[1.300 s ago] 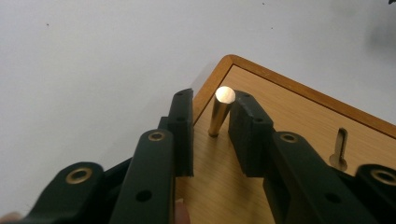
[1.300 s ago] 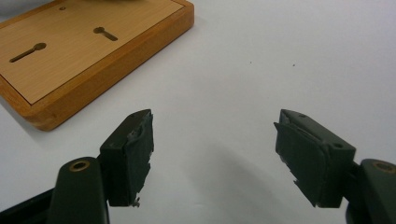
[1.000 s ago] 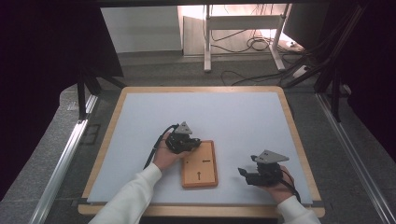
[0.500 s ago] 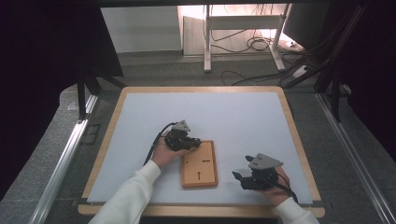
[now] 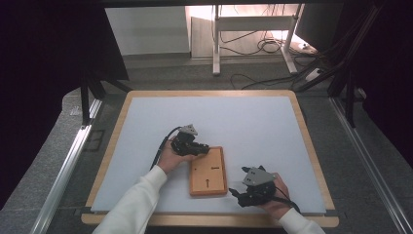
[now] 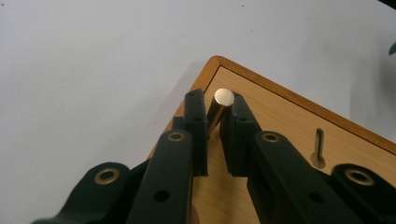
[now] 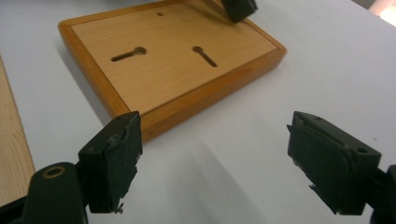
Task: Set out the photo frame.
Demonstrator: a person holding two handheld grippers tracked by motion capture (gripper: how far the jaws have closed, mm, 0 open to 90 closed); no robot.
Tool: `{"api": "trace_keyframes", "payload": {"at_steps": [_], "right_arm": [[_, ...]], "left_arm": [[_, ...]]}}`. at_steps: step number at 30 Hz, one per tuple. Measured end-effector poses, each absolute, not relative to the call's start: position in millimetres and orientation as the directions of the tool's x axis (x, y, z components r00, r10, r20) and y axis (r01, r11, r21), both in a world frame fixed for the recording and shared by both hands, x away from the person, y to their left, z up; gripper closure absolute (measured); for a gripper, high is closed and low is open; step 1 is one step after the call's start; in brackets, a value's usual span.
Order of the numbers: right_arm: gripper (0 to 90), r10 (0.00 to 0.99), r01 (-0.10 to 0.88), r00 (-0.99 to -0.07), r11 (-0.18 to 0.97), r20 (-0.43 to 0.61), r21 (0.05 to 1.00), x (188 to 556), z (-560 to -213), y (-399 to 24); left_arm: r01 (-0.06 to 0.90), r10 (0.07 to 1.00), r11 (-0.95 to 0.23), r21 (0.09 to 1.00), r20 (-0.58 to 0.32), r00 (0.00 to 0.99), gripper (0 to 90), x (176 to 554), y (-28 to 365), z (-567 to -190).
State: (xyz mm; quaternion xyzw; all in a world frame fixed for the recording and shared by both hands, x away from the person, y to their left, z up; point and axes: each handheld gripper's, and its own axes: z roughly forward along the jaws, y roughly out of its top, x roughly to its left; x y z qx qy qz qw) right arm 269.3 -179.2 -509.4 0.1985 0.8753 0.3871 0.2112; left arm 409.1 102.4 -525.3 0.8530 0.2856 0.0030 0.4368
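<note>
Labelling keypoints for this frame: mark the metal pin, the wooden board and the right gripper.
pin (image 6: 223, 98): left gripper view, its round end face, between the jaws.
board (image 5: 208, 174): high view, middle of its top face.
right gripper (image 7: 212, 165): right gripper view, midway between its fingertips, jaws wide apart.

The lower end of the metal pin is hidden between the left tool's jaws, perhaps touching the wooden board.

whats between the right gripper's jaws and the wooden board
Only bare white table surface separates the open right gripper from the wooden board, seen in the right gripper view.
</note>
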Motion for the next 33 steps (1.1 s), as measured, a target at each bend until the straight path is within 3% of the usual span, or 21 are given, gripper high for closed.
{"api": "trace_keyframes", "payload": {"at_steps": [21,30,33], "right_arm": [[12.2,0.399,0.064,-0.842,0.742,-0.363,0.668,258.3,-524.1,-124.1],[12.6,0.396,0.032,-0.800,0.779,-0.451,0.627,259.4,-531.3,-106.0],[14.2,0.386,-0.017,-0.759,0.794,-0.525,0.608,256.7,-532.2,-104.1]], "left_arm": [[0.540,0.466,-0.429,0.724,-0.334,0.819,82.0,420.4,106.7,-526.5],[0.542,0.468,-0.428,0.724,-0.335,0.818,82.0,420.6,106.9,-526.6],[0.542,0.473,-0.423,0.726,-0.333,0.816,82.8,420.2,106.9,-526.7]]}}
